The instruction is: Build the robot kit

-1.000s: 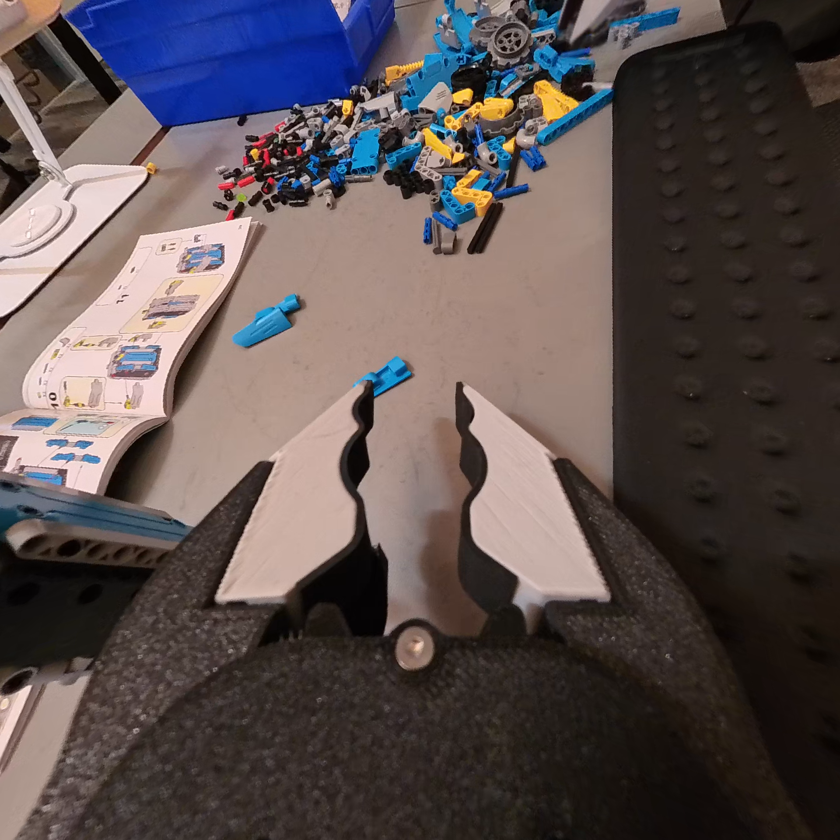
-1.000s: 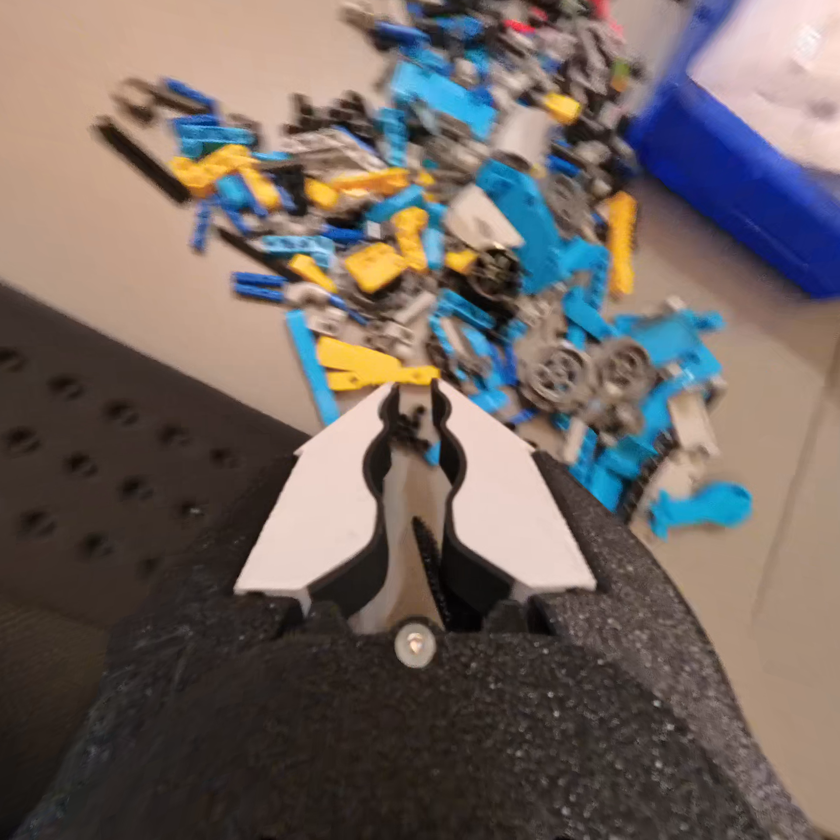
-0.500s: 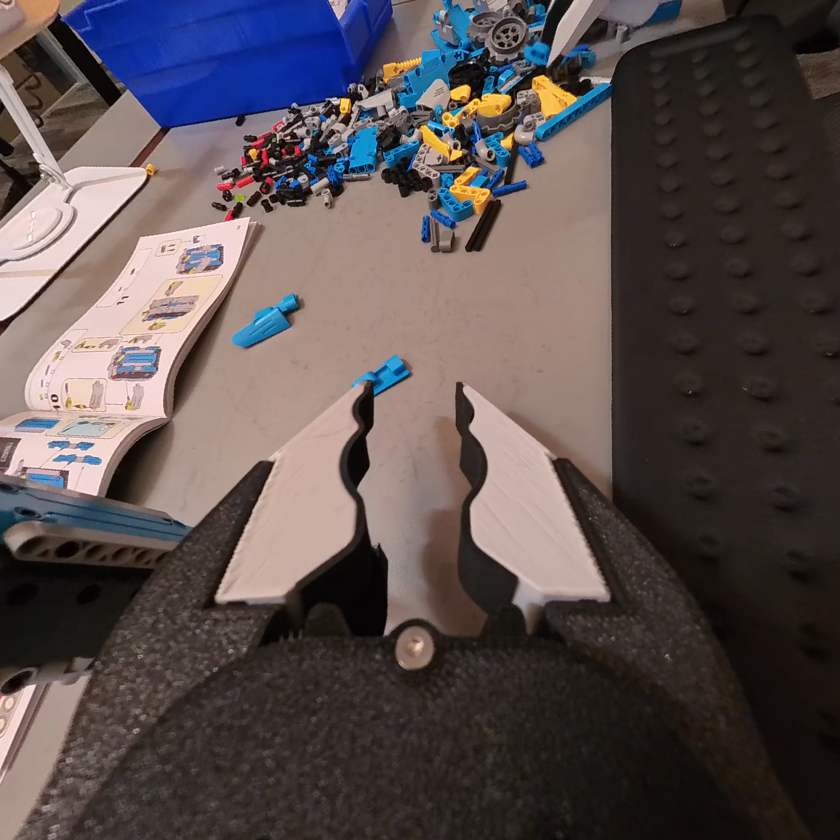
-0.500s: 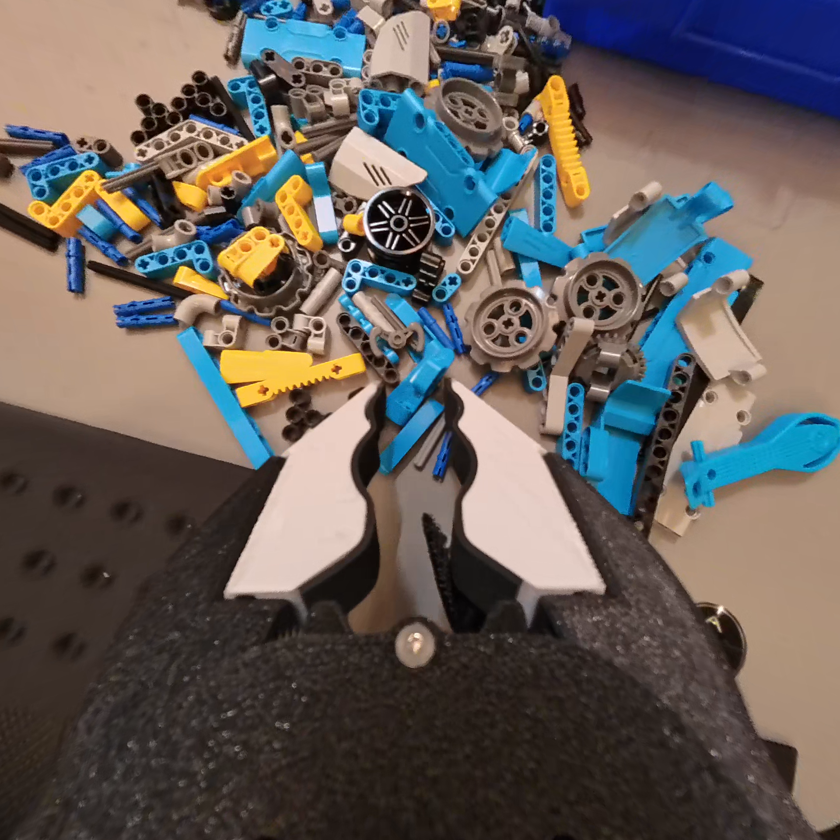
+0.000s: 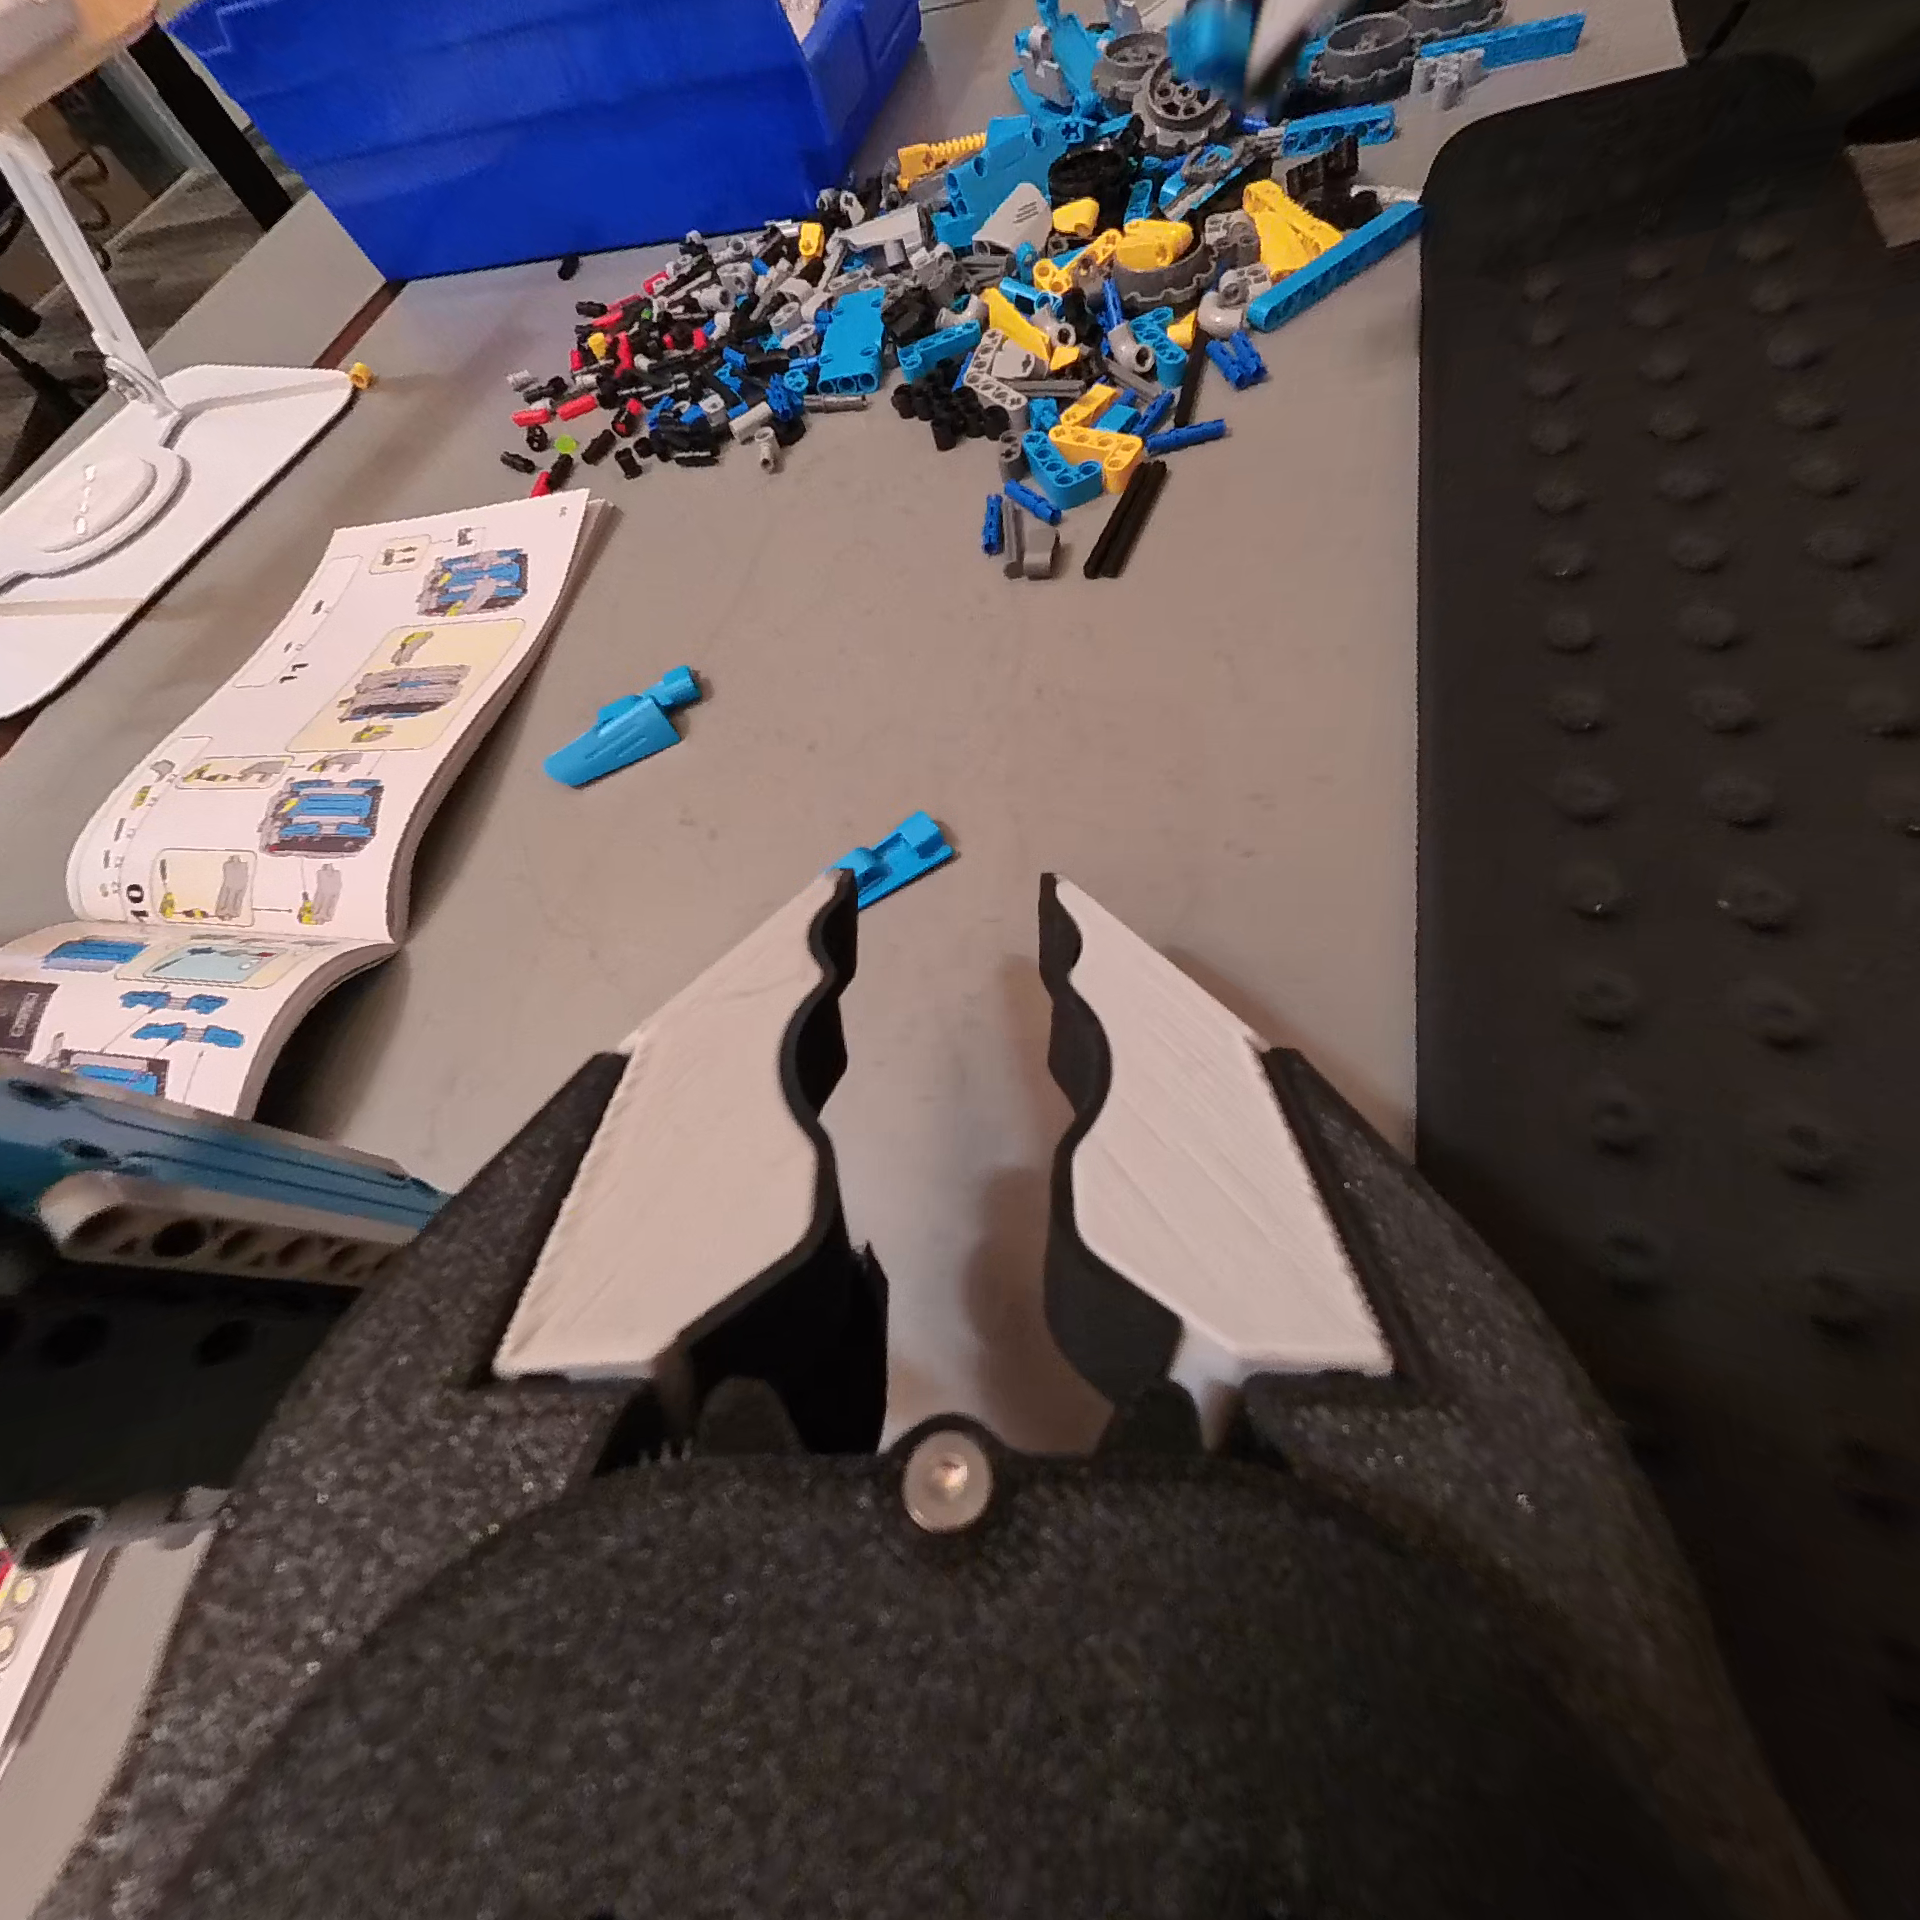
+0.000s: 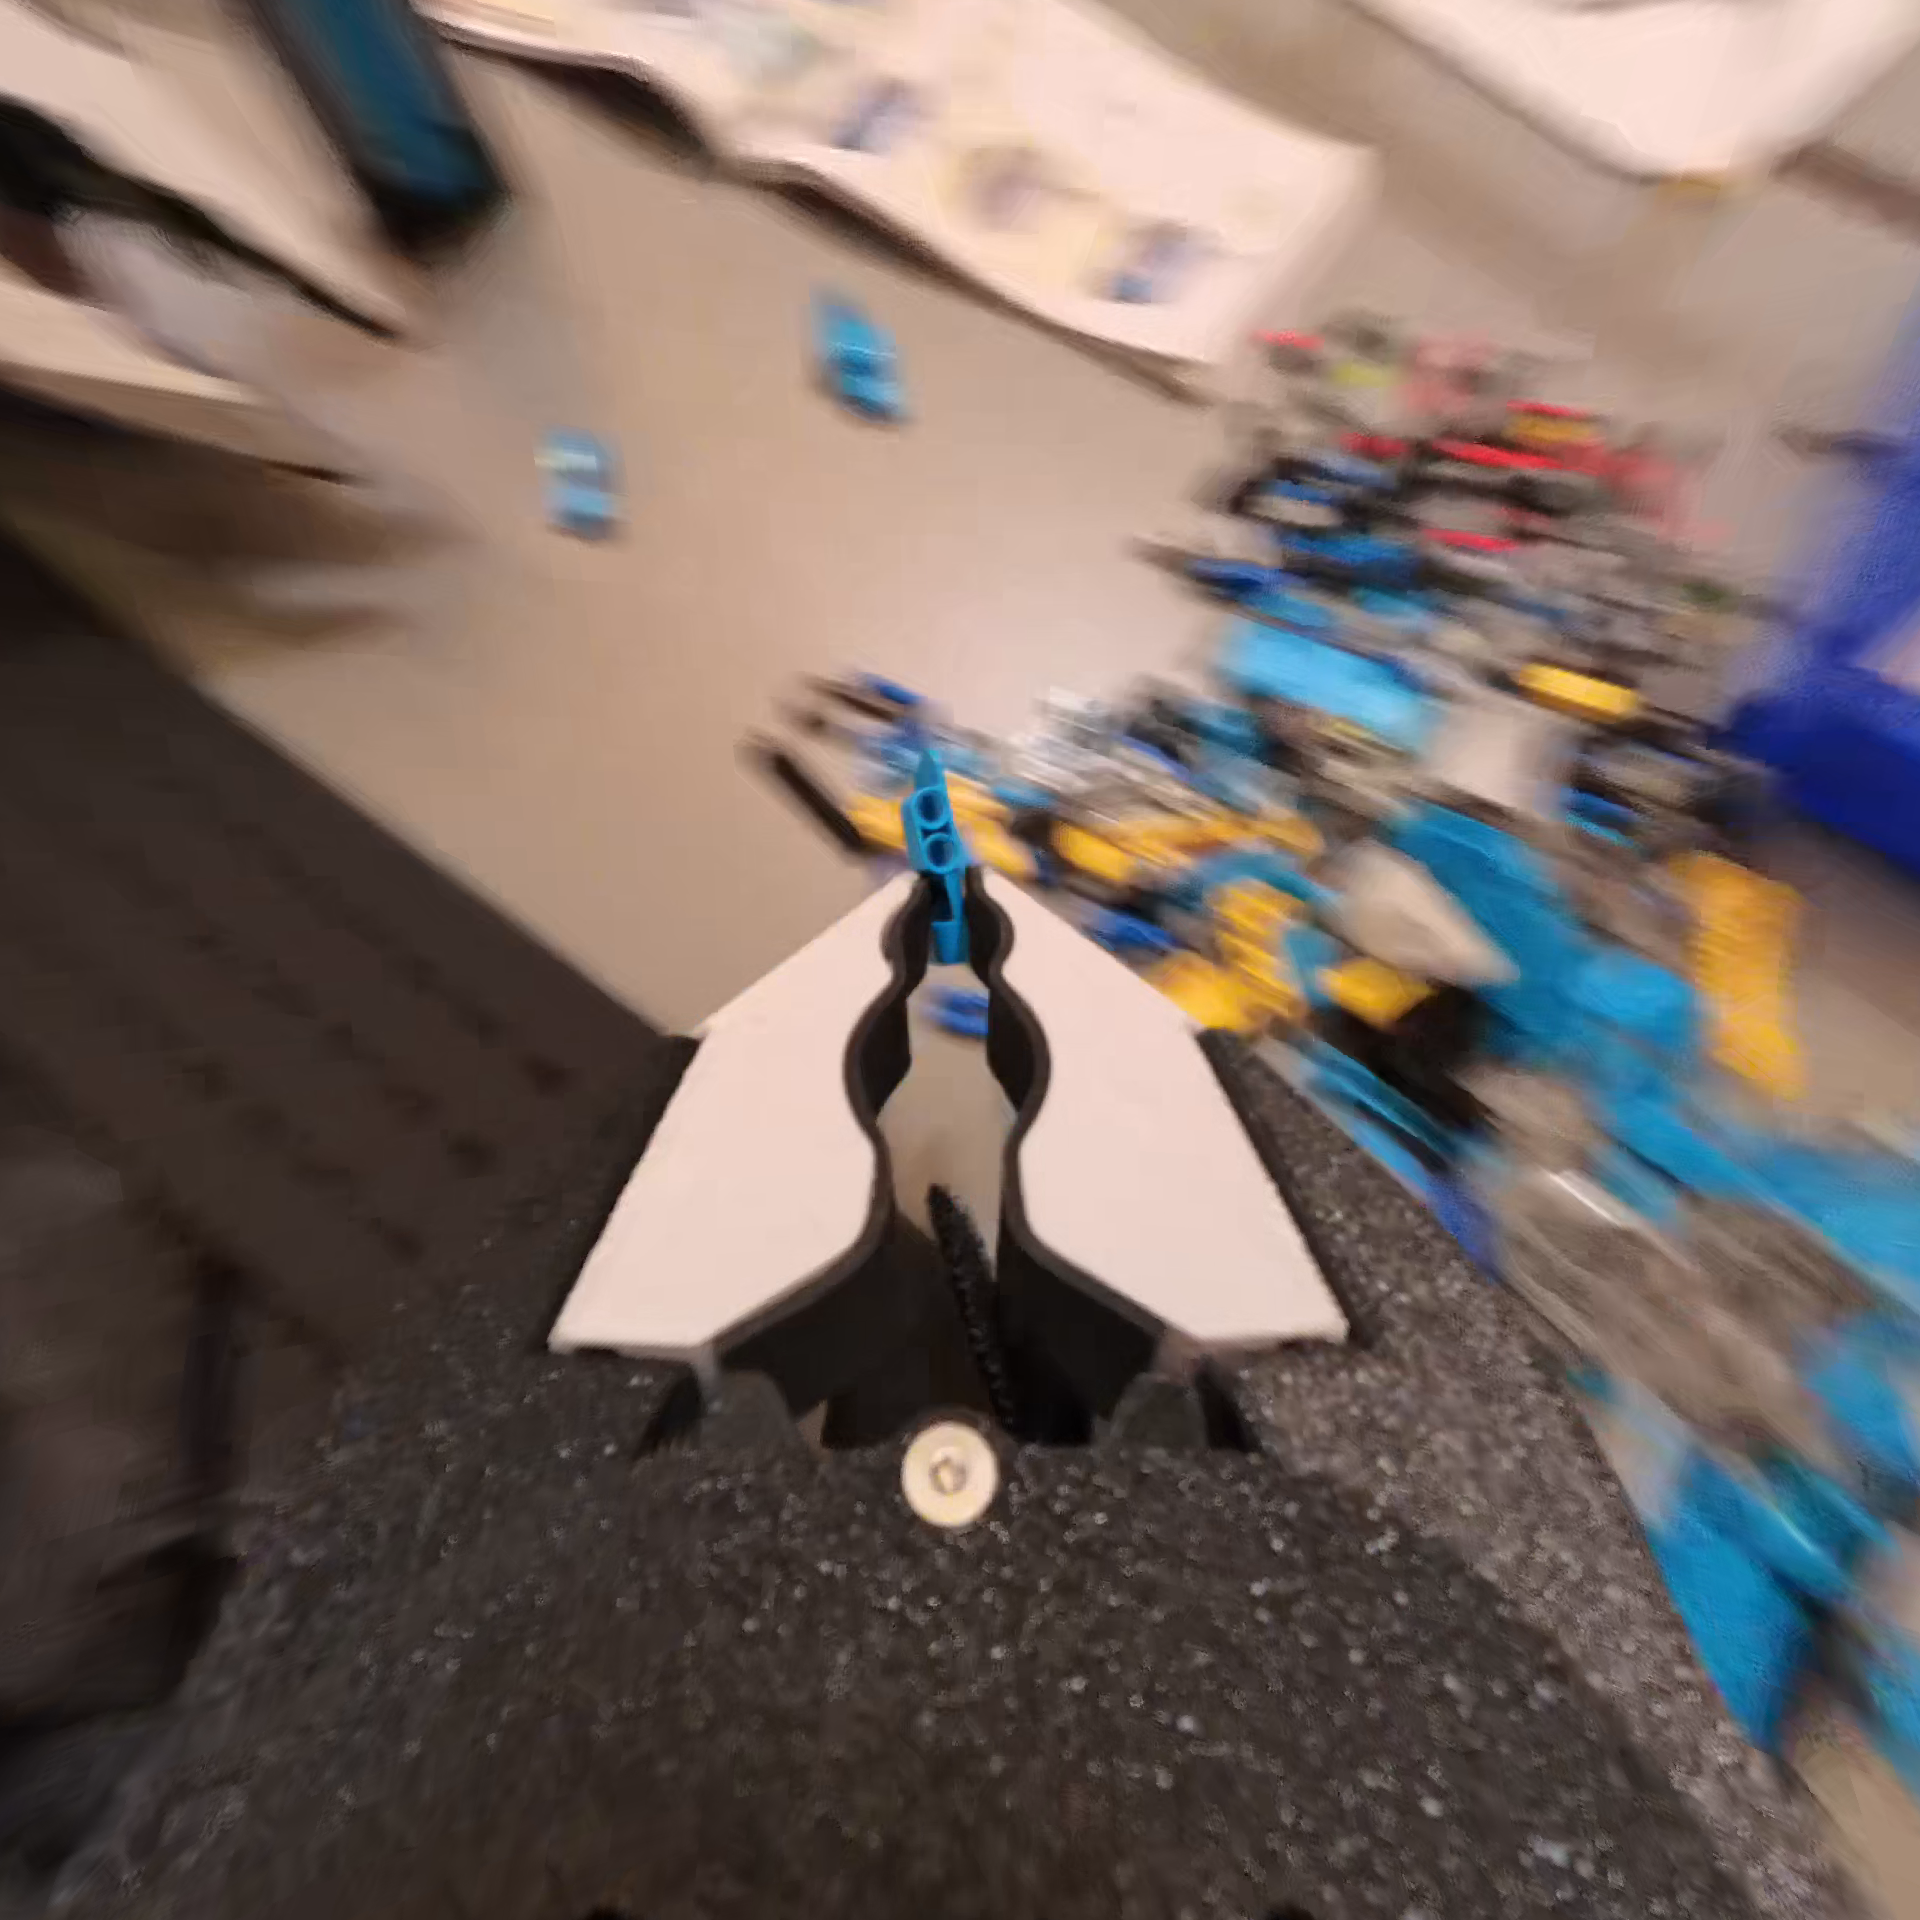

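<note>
My left gripper (image 5: 945, 881) is open and empty, low over the grey table (image 5: 790, 623). A small light-blue piece (image 5: 899, 847) lies just past its left fingertip. A second light-blue wedge piece (image 5: 620, 729) lies farther left. My right gripper (image 6: 943, 883) is shut on a small light-blue piece with holes (image 6: 933, 831), held upright above the table. Its view is heavily blurred. That gripper also shows blurred in the left wrist view (image 5: 1242, 36), over the far pile of building pieces (image 5: 997, 301).
An open instruction booklet (image 5: 312, 748) lies at the left. A blue bin (image 5: 540, 114) stands at the back. A black dimpled mat (image 5: 1673, 727) covers the right side. A white lamp base (image 5: 114, 468) sits far left. A blue and grey assembly (image 5: 197, 1195) is near left. Some 20 cm of space lies between my two pairs of fingers.
My right gripper has closed on a light-blue piece from the pile, lifted it and swung left. My left gripper has not moved.
</note>
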Available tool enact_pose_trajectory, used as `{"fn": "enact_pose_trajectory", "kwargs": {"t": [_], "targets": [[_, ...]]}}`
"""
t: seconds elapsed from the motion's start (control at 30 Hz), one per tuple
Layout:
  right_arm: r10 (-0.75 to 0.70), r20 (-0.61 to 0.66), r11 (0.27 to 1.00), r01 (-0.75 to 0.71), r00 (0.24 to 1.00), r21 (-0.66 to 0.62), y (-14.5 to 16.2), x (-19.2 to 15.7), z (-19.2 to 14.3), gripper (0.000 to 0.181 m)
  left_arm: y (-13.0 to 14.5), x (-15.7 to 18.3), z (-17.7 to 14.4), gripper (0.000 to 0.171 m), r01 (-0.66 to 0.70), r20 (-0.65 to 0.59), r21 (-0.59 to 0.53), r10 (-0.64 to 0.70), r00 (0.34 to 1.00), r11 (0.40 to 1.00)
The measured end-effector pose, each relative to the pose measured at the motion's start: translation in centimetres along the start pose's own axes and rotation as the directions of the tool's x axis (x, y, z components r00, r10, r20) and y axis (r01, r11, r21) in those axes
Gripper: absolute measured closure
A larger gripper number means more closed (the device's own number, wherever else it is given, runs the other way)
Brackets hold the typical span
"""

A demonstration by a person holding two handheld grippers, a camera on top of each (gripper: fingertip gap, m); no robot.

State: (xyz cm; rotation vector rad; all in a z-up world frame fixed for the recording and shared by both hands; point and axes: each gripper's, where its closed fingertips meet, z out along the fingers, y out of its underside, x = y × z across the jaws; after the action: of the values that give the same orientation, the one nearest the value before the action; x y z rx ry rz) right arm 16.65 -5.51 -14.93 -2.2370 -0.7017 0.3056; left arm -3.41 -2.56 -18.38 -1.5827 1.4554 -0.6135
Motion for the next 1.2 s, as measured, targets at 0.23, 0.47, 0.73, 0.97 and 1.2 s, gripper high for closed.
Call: {"fn": "enact_pose_trajectory", "kwargs": {"t": [0.23,0.47,0.73,0.97,1.2], "targets": [[-0.027,0.440,0.981,0.109,0.897,-0.161,-3.5,-14.1,12.5,0.175,0.7,-0.8,0.1,0.147,0.007,0.045,-0.041,-0.005,0.999,0.999],[-0.065,0.336,0.981,0.122,0.940,-0.151,-3.7,-12.3,13.4,0.152,1.3,-0.8,0.1,0.151,-0.006,0.051,-0.071,0.010,0.999,0.997],[-0.157,0.205,0.987,0.161,0.966,-0.004,-4.6,-11.9,12.5,0.158,1.6,-0.5,0.4,0.161,-0.009,0.032,-0.098,0.012,0.999,0.995],[-0.236,0.300,0.969,0.246,0.925,0.003,-4.7,-14.8,13.4,0.162,1.8,-0.6,0.5,0.161,0.002,0.031,-0.106,0.001,1.000,0.994],[-0.221,0.285,0.973,0.233,0.933,-0.008,-4.2,-14.2,13.4,0.162,2.0,-0.7,0.5,0.161,0.024,0.015,-0.113,-0.022,1.000,0.993]]}}
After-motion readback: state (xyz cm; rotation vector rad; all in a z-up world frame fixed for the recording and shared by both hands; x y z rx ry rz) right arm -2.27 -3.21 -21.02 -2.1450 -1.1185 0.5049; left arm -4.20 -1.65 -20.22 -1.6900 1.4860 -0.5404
